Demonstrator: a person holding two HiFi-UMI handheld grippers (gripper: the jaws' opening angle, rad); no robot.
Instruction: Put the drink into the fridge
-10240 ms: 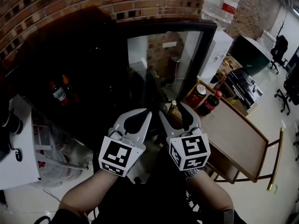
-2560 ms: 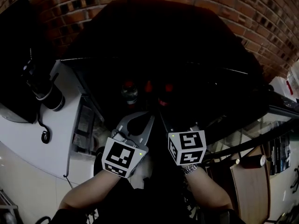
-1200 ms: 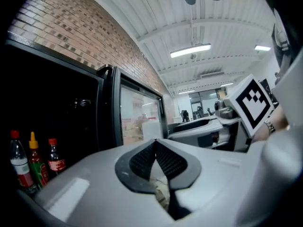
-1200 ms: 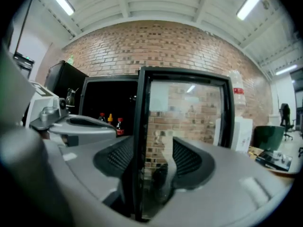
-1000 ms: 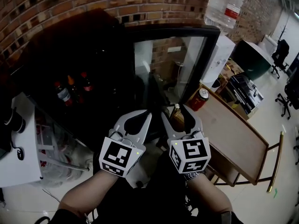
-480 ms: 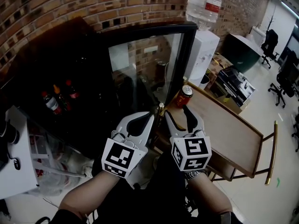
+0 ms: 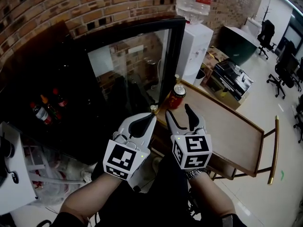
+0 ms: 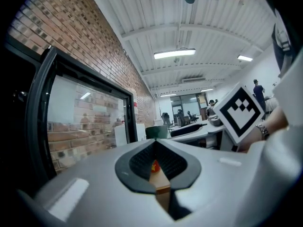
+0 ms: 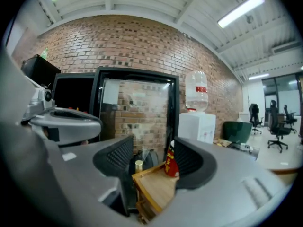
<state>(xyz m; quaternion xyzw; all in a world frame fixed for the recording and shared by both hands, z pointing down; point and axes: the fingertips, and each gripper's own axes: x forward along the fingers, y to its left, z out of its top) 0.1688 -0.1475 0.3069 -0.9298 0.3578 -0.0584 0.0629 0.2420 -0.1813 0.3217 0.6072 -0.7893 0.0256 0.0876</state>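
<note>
In the head view, the left tongs [image 7: 151,115] are pointing at the near corner of the wooden surface [image 7: 227,131]. They are clenched and gripping nothing. The right tongs [image 7: 177,109] are hanging released over the same end of the surface. The drink, a red can [image 7: 177,96], is standing upright on the surface near that corner, just beyond the right tongs and apart from them. The glass door [image 7: 132,65] of the fridge is standing open to the left of the surface.

In the left gripper view, the left tongs [image 8: 155,148] are pressing together, and only a thin strip of the surface [image 8: 162,181] is showing below them.

In the right gripper view, the right tongs [image 9: 154,148] are gaping wide. The red can [image 9: 171,163] is showing between the jaws on the surface [image 9: 158,188], untouched. A gold-capped bottle [image 9: 138,165] is showing just left of the surface's corner.
</note>
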